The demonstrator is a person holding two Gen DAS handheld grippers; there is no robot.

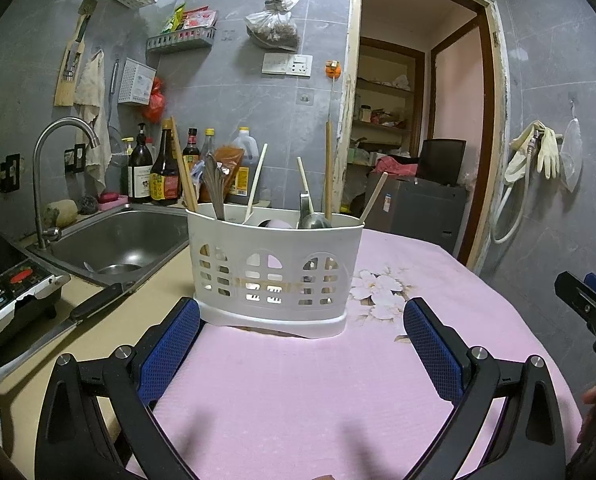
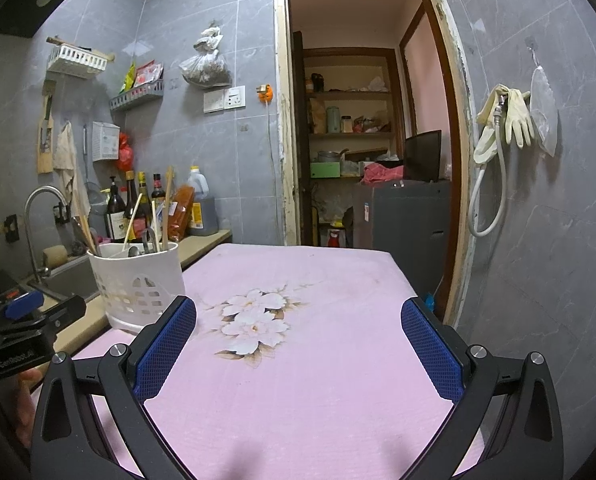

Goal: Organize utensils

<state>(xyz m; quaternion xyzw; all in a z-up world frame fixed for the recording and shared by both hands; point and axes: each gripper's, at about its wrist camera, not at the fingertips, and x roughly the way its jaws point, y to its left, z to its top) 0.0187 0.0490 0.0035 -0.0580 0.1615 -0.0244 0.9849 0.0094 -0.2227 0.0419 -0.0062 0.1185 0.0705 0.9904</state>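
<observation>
A white slotted utensil holder (image 1: 273,276) stands on the pink flowered cloth (image 1: 298,392), near its left edge. It holds wooden chopsticks (image 1: 183,168), a metal spoon (image 1: 213,184), a metal ladle (image 1: 312,216) and pale sticks. My left gripper (image 1: 302,340) is open just in front of the holder, nothing between its blue pads. In the right wrist view the holder (image 2: 137,280) sits at the left, and my right gripper (image 2: 298,344) is open over the bare cloth (image 2: 318,380), clear of the holder.
A steel sink (image 1: 117,244) with a tap (image 1: 57,152) lies left of the cloth. A black-handled knife (image 1: 85,308) rests on the counter edge beside a cooker (image 1: 9,292). Sauce bottles (image 1: 153,172) line the back wall. An open doorway (image 2: 362,140) is behind.
</observation>
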